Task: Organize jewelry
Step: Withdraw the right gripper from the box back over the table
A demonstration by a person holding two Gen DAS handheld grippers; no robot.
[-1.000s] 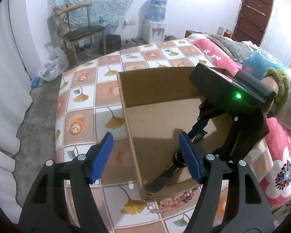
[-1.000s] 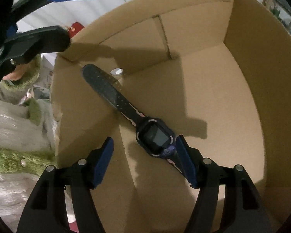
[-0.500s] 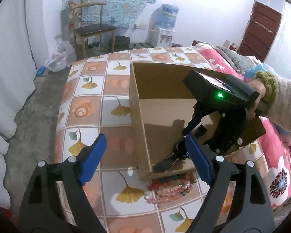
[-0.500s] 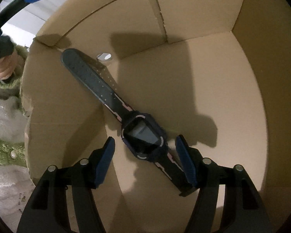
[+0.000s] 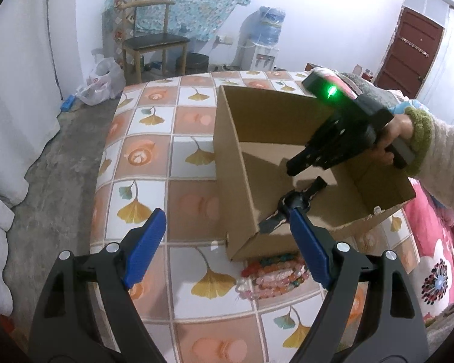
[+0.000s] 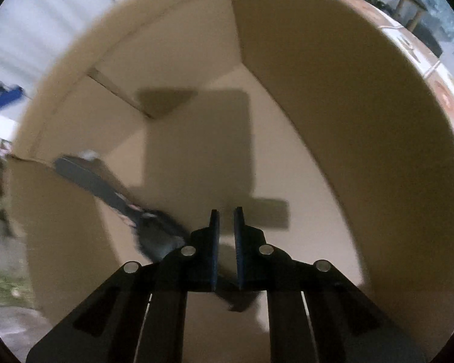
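An open cardboard box [image 5: 233, 163] stands on the tiled tablecloth [image 5: 145, 157]. A dark watch [image 5: 299, 201] lies flat inside it, blurred in the right wrist view [image 6: 106, 187]. Against the box's near outer wall lies a heap of coloured bead bracelets [image 5: 272, 278]. My left gripper [image 5: 225, 216] is open above the table's near part, with nothing between its fingers. My right gripper [image 5: 293, 166] hangs over the box, pointing down. Its jaws [image 6: 226, 211] are closing to a narrow gap with nothing between them, and the watch lies to their left.
A pink flowered quilt [image 5: 432, 260] borders the table on the right. A wooden chair [image 5: 154, 42], a plastic bag [image 5: 103, 81] and a water dispenser [image 5: 266, 45] stand by the far wall. The floor drops away left of the table.
My right gripper let go of the watch, rose and shifted right, and its jaws narrowed. My left gripper opened wider and drew back, bringing the bracelets fully into view.
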